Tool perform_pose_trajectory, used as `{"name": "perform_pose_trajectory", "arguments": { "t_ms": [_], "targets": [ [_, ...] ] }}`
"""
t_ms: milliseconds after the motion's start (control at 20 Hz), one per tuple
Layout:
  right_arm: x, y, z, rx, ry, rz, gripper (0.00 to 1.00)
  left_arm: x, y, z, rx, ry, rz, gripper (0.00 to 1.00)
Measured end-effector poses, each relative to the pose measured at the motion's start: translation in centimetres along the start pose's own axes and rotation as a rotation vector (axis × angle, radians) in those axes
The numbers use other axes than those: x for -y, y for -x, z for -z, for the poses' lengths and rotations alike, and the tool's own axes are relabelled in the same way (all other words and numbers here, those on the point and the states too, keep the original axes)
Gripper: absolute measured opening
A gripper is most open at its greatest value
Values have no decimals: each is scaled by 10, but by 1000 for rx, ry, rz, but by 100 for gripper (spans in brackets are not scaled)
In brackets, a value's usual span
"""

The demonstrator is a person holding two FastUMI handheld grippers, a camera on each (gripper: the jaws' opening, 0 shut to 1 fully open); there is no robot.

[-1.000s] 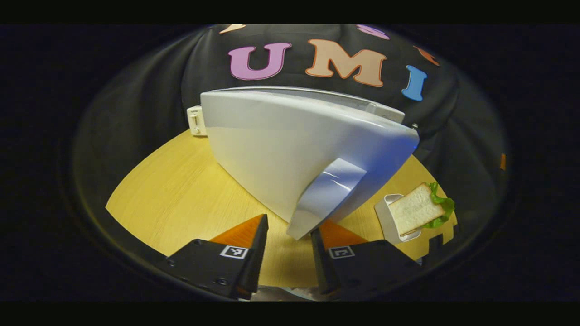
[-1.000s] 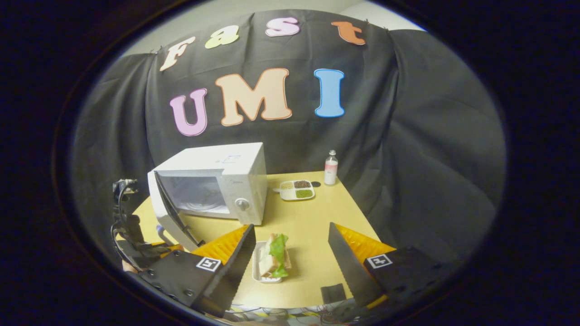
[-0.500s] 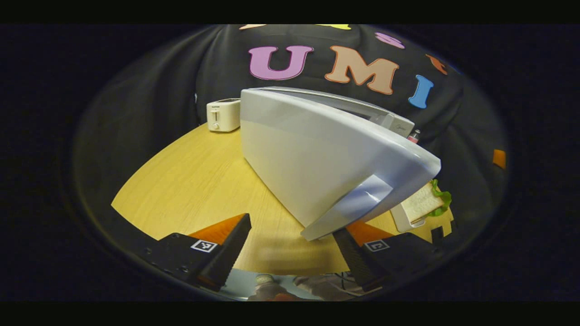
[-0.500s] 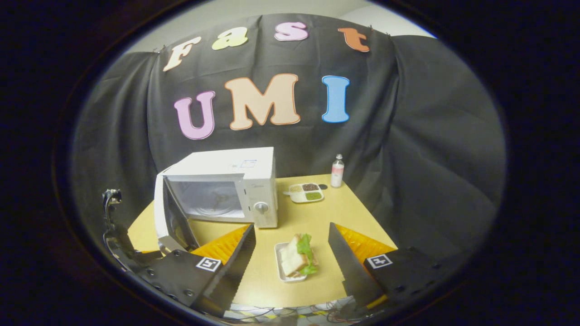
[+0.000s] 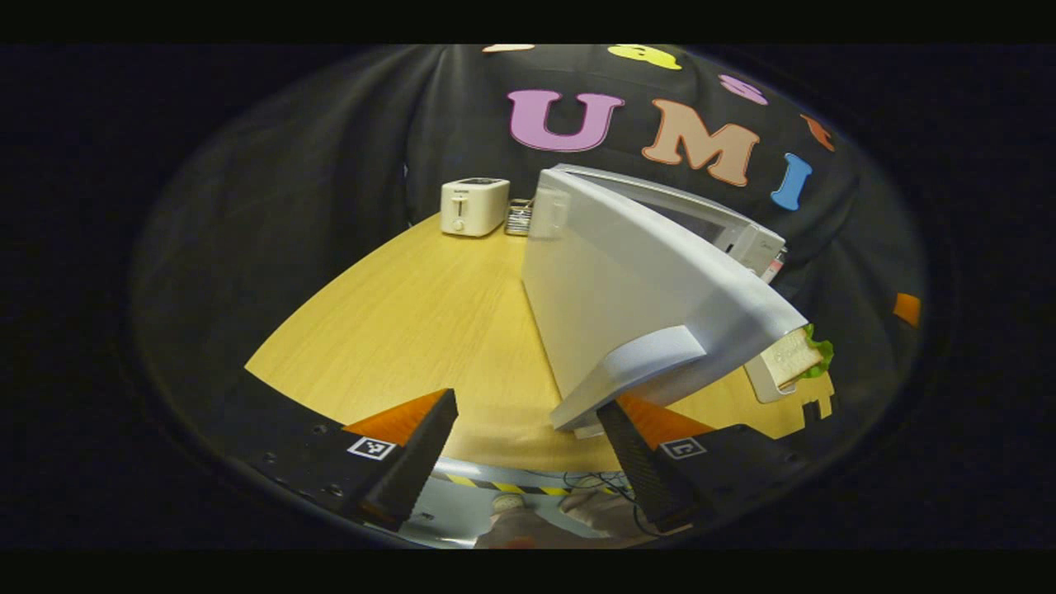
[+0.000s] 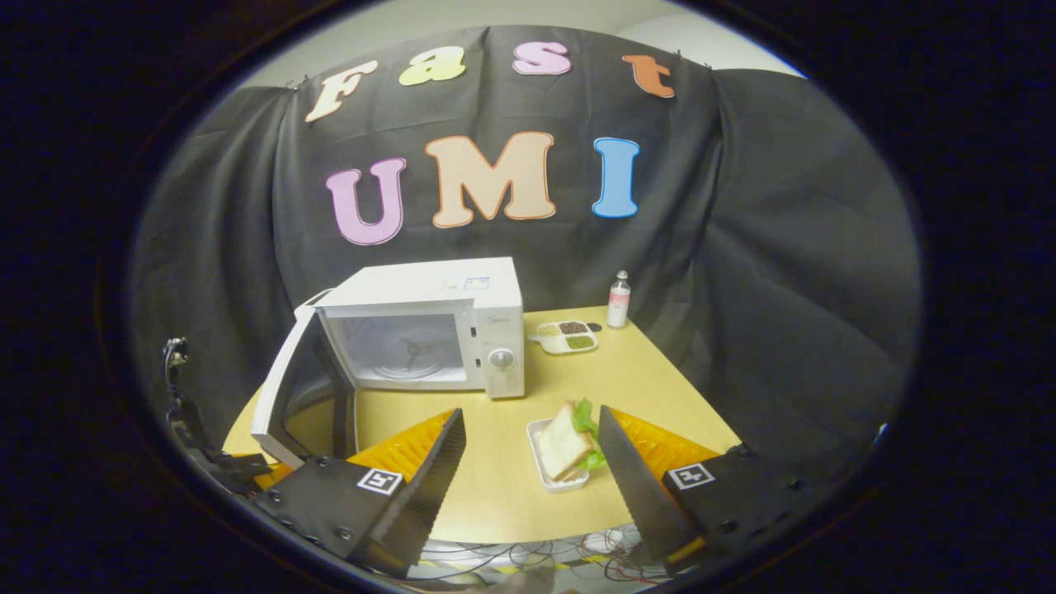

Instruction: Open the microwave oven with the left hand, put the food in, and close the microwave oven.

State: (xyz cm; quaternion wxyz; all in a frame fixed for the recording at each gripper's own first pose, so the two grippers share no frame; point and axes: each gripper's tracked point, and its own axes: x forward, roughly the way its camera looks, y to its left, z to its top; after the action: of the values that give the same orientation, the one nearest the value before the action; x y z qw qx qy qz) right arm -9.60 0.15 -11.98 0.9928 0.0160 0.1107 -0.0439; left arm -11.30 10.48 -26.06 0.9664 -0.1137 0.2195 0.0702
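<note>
— Ahead of the right gripper (image 6: 528,462), what is sitting on the wooden table (image 6: 643,388)?

— The white microwave oven (image 6: 437,326) is standing beyond its fingers and a little left, its door (image 6: 285,396) swinging wide open toward the near left and the cavity showing empty. Closer in, the sandwich (image 6: 569,429) is resting in a small white tray (image 6: 553,474), just inside the right finger and apart from both. That gripper's fingers are spreading wide and gripping nothing.

— And the left gripper (image 5: 528,445)?

— Its fingers are also standing wide apart and empty. The door's outer face (image 5: 627,289) is looming just ahead, its handle (image 5: 635,371) hanging right above the right finger (image 5: 635,450); I cannot tell whether they are touching. The sandwich (image 5: 796,355) is peeking out past the door's right edge.

— Anything smaller, farther off?

— Beyond the right gripper, a divided dish (image 6: 568,337) of grains is lying beside the oven, with a small bottle (image 6: 618,300) behind it. Far ahead of the left gripper, a white toaster (image 5: 473,206) is standing at the table's back edge.
</note>
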Motion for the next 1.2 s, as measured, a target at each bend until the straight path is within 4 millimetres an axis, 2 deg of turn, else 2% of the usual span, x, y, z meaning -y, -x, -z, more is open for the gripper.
{"name": "perform_pose_trajectory", "arguments": {
  "t_ms": [400,450,550,600,650,850,900,950,1100,1200],
  "targets": [
    [-14,26,29,-29,7,37,94,-102,22,-19,57,-89,-165,100],
    [-14,27,32,-35,9,43,100,-114,25,-20,61,-78,-189,100],
    [-13,27,40,-52,13,52,100,-132,30,-23,69,-45,-231,100],
    [-11,24,46,-72,12,53,94,-141,37,-22,72,-23,-253,100],
    [-9,21,52,-95,7,53,94,-149,41,-22,74,-4,-275,100],
    [3,-8,71,-205,-31,35,94,-162,58,-34,124,93,-334,98],
    [8,-18,72,-228,-37,32,100,-165,62,-37,144,104,-366,97],
    [15,-31,72,-254,-42,27,94,-168,66,-40,160,112,-400,98],
    [30,-66,74,-327,-58,-8,94,-162,75,-50,175,127,-466,97],
    [50,-89,73,-374,-48,-15,94,-157,80,-65,204,126,-499,97]
  ]
}}
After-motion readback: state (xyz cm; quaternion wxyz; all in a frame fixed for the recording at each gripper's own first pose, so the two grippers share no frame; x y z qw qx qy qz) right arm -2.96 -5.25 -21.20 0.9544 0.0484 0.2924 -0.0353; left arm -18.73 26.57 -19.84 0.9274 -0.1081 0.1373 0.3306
